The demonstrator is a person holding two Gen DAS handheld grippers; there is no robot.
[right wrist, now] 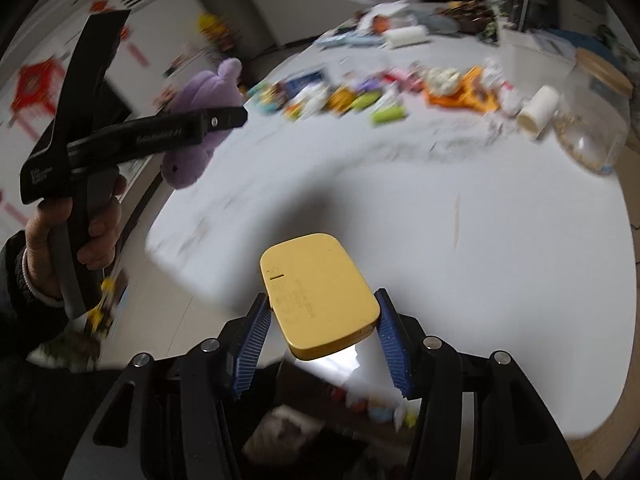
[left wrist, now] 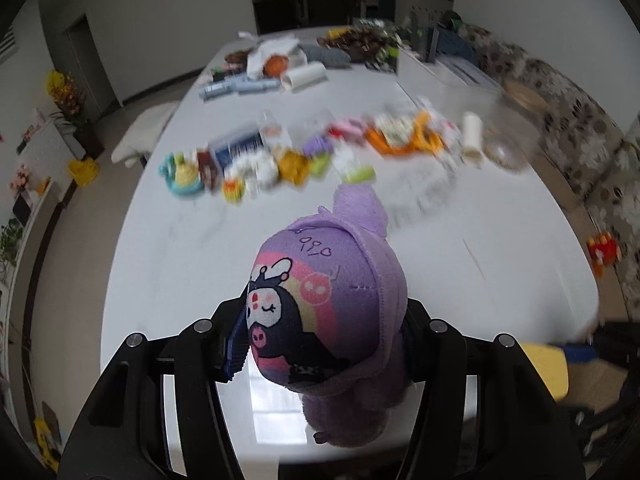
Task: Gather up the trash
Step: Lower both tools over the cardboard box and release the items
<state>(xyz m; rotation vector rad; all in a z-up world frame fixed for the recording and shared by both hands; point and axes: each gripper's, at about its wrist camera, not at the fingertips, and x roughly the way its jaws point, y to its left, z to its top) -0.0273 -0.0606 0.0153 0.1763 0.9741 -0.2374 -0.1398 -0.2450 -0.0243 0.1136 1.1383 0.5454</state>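
My left gripper is shut on a purple plush toy with a cartoon print and holds it above the white table. The same plush and left gripper show at the left of the right wrist view. My right gripper is shut on a flat yellow case, held above the table's near edge. A blurred row of small trash and toys lies across the middle of the table and also shows in the right wrist view.
A glass jar with a wooden lid and a white roll stand at the right. More clutter lies at the table's far end. A patterned sofa runs along the right side. A box of items sits below the right gripper.
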